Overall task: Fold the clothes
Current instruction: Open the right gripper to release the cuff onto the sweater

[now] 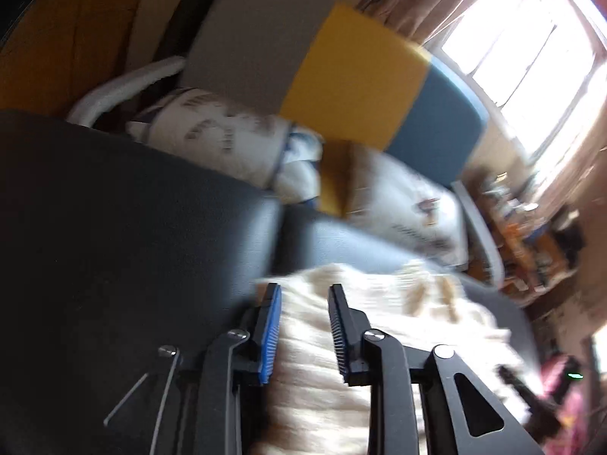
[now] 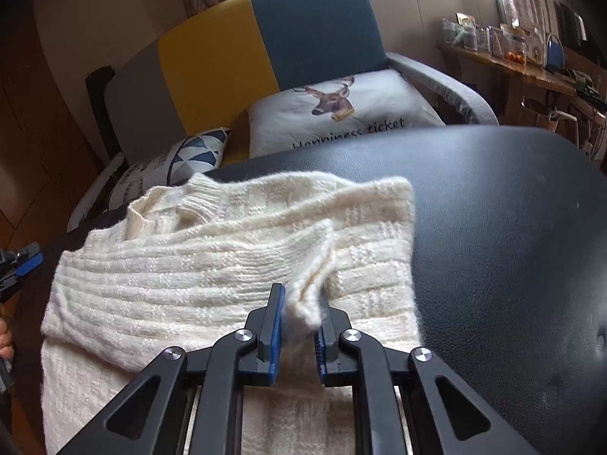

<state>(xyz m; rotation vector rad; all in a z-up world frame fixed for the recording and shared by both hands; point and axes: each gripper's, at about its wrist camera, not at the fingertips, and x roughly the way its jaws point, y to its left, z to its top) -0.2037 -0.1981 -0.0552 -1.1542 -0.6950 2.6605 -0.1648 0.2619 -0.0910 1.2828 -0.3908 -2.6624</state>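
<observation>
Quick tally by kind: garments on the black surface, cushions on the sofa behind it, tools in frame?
Garments: 1, the cream knit sweater on the black padded surface
Cushions: 2, the deer cushion and the blue triangle cushion
Tools: 2, the right tool and the left tool
Total: 5

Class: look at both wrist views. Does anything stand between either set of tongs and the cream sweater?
Nothing visible does. The right tongs have a fold of the cream sweater between their fingers; the left tongs are open directly over it.
</observation>
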